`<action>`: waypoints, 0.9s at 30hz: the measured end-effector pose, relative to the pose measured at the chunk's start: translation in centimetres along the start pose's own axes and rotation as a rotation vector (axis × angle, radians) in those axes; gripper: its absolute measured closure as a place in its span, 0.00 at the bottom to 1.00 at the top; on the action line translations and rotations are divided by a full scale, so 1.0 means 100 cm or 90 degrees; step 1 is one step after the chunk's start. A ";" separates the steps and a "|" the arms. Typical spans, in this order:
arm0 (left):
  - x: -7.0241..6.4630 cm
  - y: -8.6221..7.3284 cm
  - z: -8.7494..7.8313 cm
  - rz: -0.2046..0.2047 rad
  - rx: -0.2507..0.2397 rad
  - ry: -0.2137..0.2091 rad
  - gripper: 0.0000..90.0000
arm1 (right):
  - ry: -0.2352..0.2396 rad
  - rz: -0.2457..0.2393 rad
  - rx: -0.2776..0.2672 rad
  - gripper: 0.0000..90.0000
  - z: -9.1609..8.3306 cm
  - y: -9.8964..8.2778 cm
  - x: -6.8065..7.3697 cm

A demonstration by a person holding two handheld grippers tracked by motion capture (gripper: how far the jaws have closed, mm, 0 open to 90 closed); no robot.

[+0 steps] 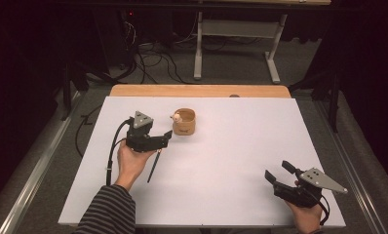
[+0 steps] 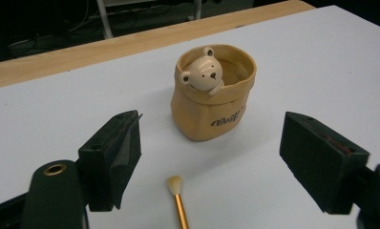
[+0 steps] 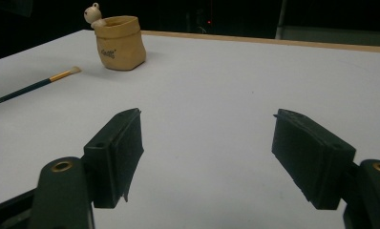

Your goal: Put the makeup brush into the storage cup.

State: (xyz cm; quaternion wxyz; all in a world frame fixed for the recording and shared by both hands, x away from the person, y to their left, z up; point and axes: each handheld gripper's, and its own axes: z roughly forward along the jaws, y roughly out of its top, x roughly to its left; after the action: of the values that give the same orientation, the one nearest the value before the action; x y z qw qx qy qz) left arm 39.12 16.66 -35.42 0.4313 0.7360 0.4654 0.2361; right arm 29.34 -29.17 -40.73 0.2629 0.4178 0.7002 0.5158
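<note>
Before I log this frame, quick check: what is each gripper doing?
Left gripper: open, holding nothing, brush lying between its jaws.
Right gripper: open, holding nothing.

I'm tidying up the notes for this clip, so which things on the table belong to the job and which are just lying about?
In the job:
left gripper, open
paintbrush
bear pot

Lying about:
right gripper, open, off to the side
white table sheet
</note>
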 end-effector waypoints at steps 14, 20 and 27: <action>-0.002 0.004 0.004 0.004 0.069 0.011 0.27 | 0.000 -0.003 0.004 0.31 0.001 0.000 0.000; -0.001 0.006 0.006 -0.001 0.095 0.010 0.27 | 0.001 -0.005 0.006 0.31 0.001 0.000 0.000; -0.002 0.007 0.009 -0.001 0.123 0.008 0.28 | 0.001 -0.004 0.008 0.31 0.001 0.000 0.001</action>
State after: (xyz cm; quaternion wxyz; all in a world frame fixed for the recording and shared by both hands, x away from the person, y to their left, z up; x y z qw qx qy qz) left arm 40.05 16.01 -35.25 0.3557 0.7723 0.4892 0.1942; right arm 29.40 -29.03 -40.79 0.2613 0.4165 0.7050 0.5112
